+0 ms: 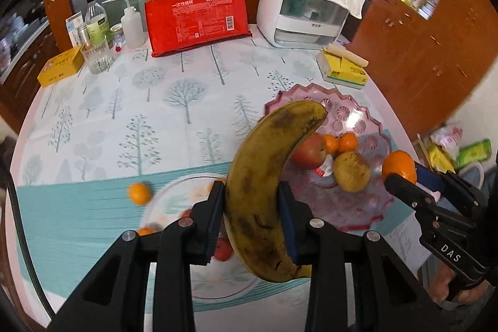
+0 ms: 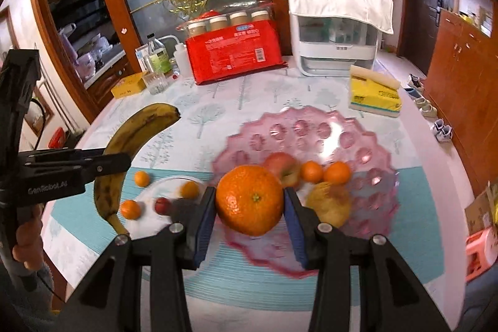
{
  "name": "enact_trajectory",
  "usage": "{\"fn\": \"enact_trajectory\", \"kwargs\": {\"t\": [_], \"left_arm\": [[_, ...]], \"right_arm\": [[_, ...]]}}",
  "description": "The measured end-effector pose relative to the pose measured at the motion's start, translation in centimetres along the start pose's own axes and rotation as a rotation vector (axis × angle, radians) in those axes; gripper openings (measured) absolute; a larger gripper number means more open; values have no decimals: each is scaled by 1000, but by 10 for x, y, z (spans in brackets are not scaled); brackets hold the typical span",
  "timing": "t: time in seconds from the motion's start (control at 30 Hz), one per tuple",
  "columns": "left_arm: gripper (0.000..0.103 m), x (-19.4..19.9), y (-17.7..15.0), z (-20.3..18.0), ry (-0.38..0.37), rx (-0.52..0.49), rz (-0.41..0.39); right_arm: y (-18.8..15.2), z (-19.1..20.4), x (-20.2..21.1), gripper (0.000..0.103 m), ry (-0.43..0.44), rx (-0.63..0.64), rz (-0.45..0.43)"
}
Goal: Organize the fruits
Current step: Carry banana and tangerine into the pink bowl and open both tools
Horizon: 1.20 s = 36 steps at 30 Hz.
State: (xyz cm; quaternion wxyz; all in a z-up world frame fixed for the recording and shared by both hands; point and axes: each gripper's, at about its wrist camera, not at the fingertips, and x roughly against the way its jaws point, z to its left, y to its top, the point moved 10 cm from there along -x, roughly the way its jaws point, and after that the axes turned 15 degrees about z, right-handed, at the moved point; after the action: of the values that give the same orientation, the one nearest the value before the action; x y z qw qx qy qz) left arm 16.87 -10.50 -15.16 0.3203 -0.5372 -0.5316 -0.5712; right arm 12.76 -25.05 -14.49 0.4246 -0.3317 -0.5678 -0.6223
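My left gripper (image 1: 251, 207) is shut on a spotted yellow banana (image 1: 267, 185), held upright above the table; the same banana (image 2: 130, 145) shows at the left of the right wrist view. My right gripper (image 2: 249, 207) is shut on a large orange (image 2: 250, 199), which hangs over the near rim of the pink glass fruit plate (image 2: 311, 126). In that plate lie a red apple (image 2: 284, 168), two small tangerines (image 2: 325, 171) and a brownish pear (image 2: 330, 203). A clear glass plate (image 2: 162, 217) at the left holds small tangerines and a small red fruit (image 2: 162, 205).
One tangerine (image 1: 139, 193) lies loose on the tablecloth beside the clear plate. At the back stand a red pack of paper cups (image 1: 199, 21), a white appliance (image 1: 305, 11), bottles and a glass (image 1: 96, 55). A yellow tissue pack (image 1: 342, 67) sits by the right table edge.
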Motion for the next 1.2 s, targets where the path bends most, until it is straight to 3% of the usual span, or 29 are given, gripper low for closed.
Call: {"fn": "enact_trajectory", "kwargs": {"t": [0.2,0.47,0.87,1.2], "left_arm": [[32,-23,9,-41,39,39,26],[32,-50,29,-53,115,101,37],[32,-110,34,-53,178,163,128],[32,-131,37,-56,209,170,156]], "right_arm": [[15,-57,0,43,-17,9,3],[32,-103,-21,43,-18,-27,33],[23,-125,-78,43,-51,-52,146],[14,-130,-100,44,-62,-50,205]]}}
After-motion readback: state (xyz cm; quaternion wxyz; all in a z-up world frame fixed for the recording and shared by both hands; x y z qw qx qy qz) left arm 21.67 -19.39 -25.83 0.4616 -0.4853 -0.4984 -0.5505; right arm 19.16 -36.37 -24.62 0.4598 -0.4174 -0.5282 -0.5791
